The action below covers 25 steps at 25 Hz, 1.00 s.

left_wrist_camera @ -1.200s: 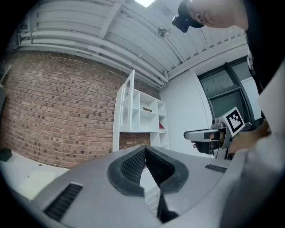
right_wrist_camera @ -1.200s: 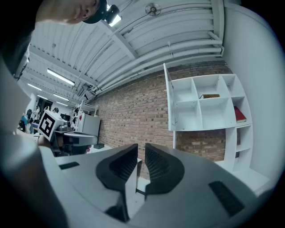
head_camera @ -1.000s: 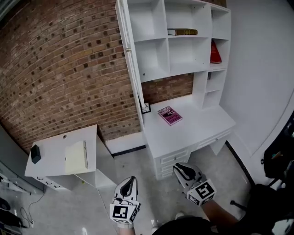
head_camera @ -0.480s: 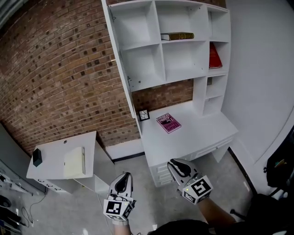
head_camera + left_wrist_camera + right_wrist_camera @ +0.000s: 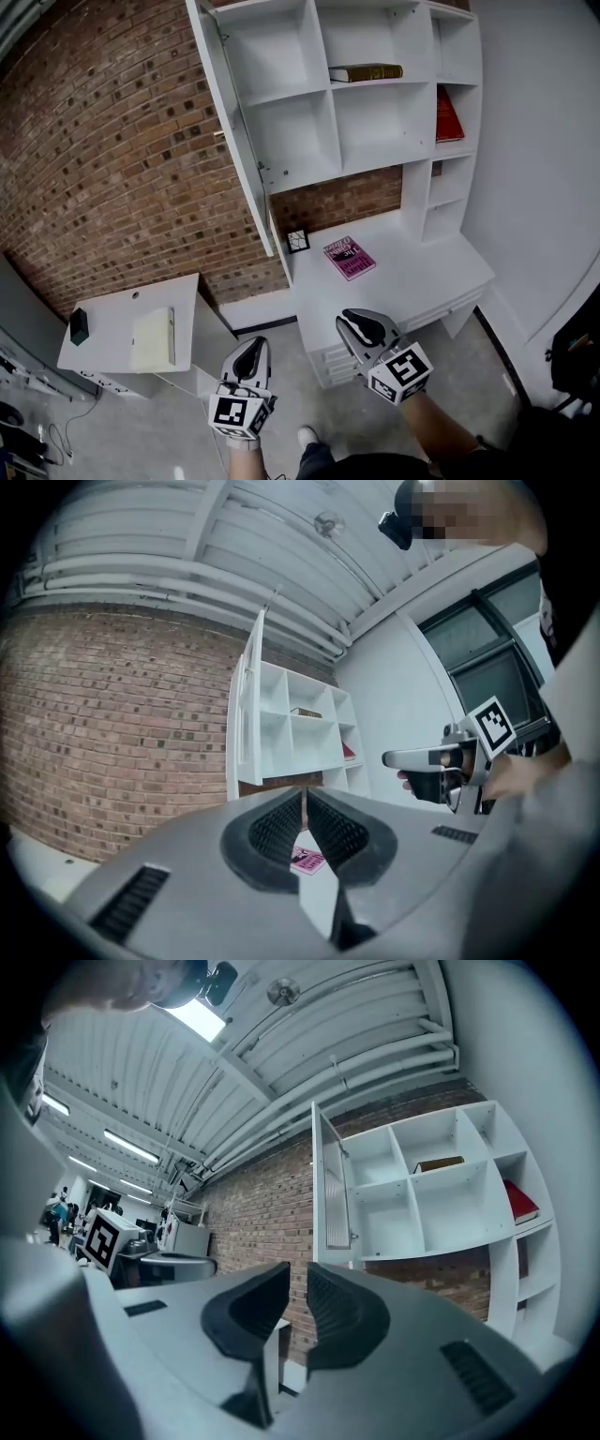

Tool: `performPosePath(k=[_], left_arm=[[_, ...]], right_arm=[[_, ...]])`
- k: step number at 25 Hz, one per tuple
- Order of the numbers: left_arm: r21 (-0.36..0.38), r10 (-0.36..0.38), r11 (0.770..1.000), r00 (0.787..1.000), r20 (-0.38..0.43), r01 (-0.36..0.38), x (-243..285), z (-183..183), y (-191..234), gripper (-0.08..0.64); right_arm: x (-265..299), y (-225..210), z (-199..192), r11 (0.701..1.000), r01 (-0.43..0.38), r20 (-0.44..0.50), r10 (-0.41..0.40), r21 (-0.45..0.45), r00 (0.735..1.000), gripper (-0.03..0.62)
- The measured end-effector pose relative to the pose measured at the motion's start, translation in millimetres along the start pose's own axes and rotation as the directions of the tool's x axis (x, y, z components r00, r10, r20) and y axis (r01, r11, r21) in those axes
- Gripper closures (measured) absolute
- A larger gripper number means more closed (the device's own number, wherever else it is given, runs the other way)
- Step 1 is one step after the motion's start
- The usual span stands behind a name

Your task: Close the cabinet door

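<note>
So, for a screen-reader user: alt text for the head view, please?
A white cabinet door stands open at the left of a shelf unit against a brick wall. Below, the left gripper and right gripper point toward it, holding nothing.

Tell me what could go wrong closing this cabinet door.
The cabinet door stands wide open and thin-edged. The left claw and right claw are low and apart from it, so a reaching push could slip off.
The small frame on the desk sits just under the door's lower corner and could get knocked.
</note>
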<state>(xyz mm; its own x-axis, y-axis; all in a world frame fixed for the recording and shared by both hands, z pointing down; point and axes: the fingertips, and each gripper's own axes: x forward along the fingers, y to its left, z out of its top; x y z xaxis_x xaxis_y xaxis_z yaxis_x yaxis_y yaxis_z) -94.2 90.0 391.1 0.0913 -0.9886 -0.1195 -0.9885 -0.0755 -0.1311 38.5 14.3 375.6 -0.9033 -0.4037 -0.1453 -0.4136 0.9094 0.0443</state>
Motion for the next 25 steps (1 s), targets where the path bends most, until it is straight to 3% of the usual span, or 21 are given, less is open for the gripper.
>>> performPosePath(k=[3,13,19,25], left_arm=[[0.0,-0.008,1.0,1.0,0.011,0.008,22,3,23,0.549],[-0.014,-0.182,0.983,0.98,0.077,0.183,107,10,99,0.515],[0.007,-0.299,0.954,0.945,0.13,0.3,152,32,126,0.487],[0.026,-0.424,0.905,0.89,0.171,0.426,183,50,132,0.456]], right_arm=[[27,-6,-1,1.0,0.003,-0.006,-0.003,-0.017,1.0,0.532],[130,-25,-3,0.996,0.077,-0.012,-0.078,-0.047,0.997,0.532],[181,-32,-3,0.992,0.111,-0.006,-0.111,-0.062,0.994,0.526],[214,-35,-1,0.988,0.139,0.001,-0.14,-0.07,0.99,0.5]])
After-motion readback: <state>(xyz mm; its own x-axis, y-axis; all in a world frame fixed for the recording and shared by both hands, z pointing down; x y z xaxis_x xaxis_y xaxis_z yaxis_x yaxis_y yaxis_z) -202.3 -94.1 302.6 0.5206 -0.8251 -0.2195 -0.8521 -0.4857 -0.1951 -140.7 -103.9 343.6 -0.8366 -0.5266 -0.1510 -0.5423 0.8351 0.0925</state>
